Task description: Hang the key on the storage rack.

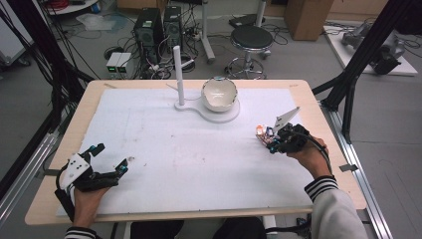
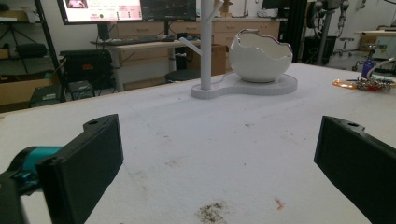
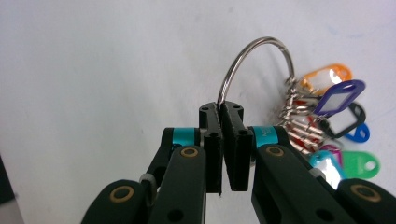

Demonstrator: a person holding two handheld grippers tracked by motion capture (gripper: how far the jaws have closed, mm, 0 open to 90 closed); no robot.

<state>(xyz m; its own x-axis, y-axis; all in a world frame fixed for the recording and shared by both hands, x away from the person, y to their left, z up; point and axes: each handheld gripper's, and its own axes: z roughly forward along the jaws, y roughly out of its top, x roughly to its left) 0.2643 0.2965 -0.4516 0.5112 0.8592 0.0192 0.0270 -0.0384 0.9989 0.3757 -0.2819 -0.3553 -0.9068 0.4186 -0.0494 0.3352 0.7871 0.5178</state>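
- High view: the right gripper (image 1: 272,141) sits at the right side of the white foam-covered table (image 1: 164,149), its jaws clenched on a large silver metal ring hung with coloured plastic key tags (image 1: 263,132); the bunch lies just beside the gripper's tip, on its left. Whether the tags touch the table cannot be told here.
- High view: the left gripper (image 1: 110,157) rests at the near left corner of the table, jaws spread wide and holding nothing, well apart from the tags.
- High view: at the far middle of the table stands a white egg-shaped ceramic bowl with a broken-shell rim (image 1: 219,93) on a flat white base (image 1: 223,115), with a slim white upright post (image 1: 178,74) just beside it on the same base.
- Left gripper view: the two black jaws stand far apart over bare, stained table surface; the bowl and post rise ahead, and the tags lie far off at the right edge.
- Right gripper view: the jaws pinch the ring's wire; orange, purple, black, blue, pink and green tags hang to the right.
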